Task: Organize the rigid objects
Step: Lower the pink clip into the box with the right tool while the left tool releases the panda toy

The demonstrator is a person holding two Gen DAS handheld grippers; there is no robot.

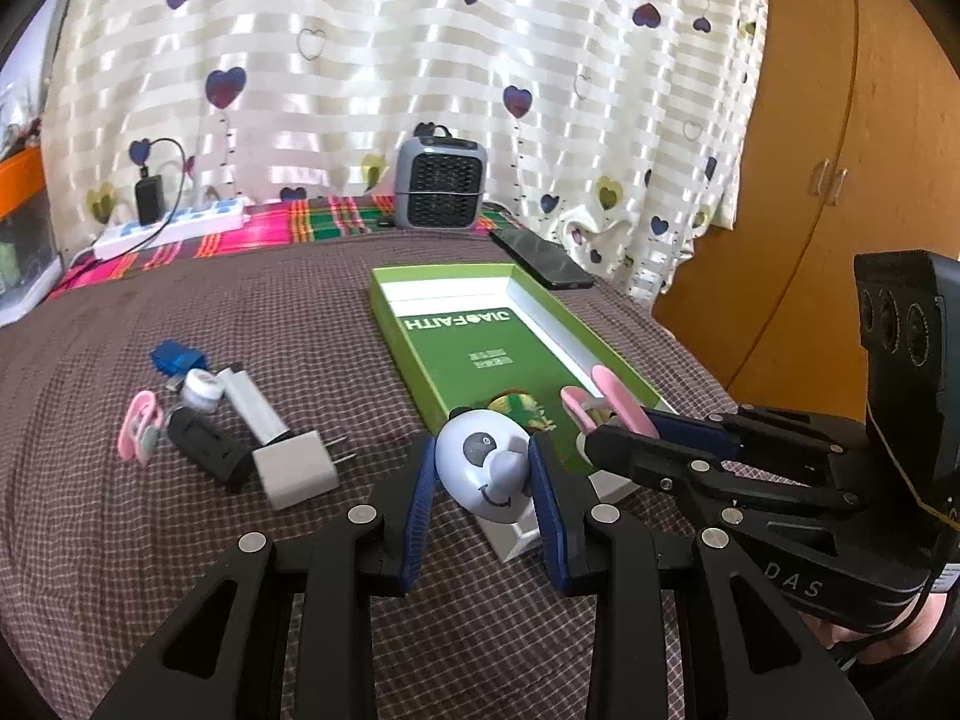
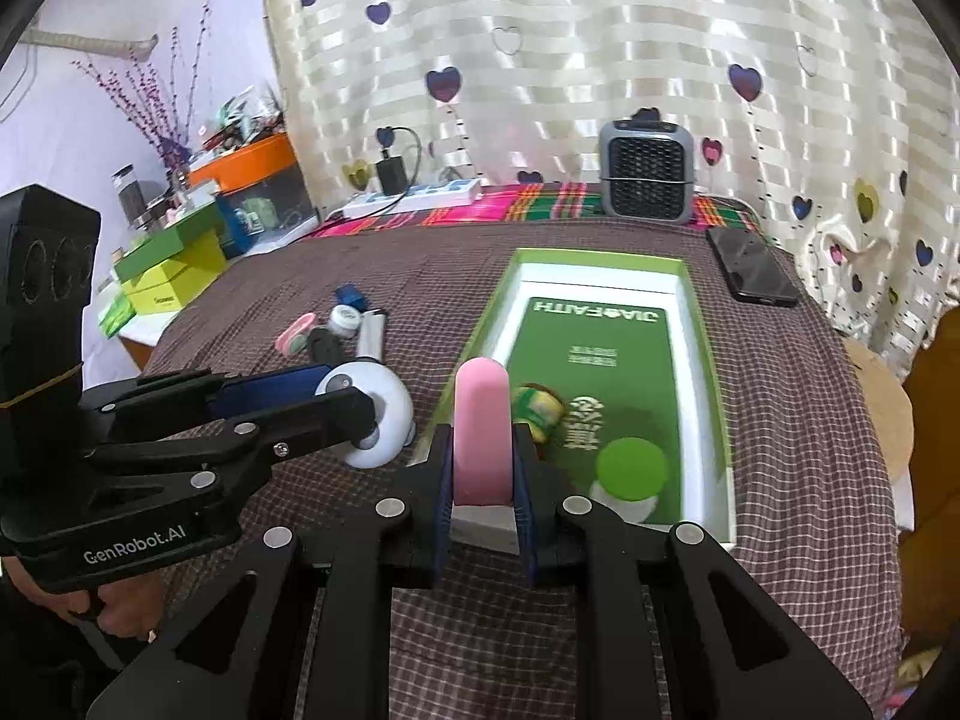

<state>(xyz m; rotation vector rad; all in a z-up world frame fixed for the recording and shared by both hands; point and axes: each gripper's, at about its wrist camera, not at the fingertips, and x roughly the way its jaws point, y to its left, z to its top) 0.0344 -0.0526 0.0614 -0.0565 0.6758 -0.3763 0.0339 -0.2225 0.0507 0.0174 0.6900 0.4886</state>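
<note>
My left gripper [image 1: 480, 450] is shut on a white panda-face toy [image 1: 486, 474], held just over the near left corner of the green box tray [image 1: 540, 324]. My right gripper [image 2: 483, 444] is shut on a pink clip [image 2: 482, 420] above the tray's [image 2: 702, 324] near end. Inside the tray lie a green-capped white bottle [image 2: 630, 474] and a yellow-green item [image 2: 540, 411]. Left of the tray, a white charger [image 1: 297, 468], a black adapter [image 1: 207, 444], another pink clip [image 1: 139, 426], a small white jar [image 1: 201, 389] and a blue piece [image 1: 177, 357] sit in a cluster.
A black phone [image 1: 543, 258] lies behind the tray, with a grey heater [image 1: 441, 183] and a power strip [image 1: 171, 228] along the curtain. A wooden cabinet [image 1: 840, 150] stands to the right. Green boxes [image 2: 168, 264] are stacked off the table's left edge.
</note>
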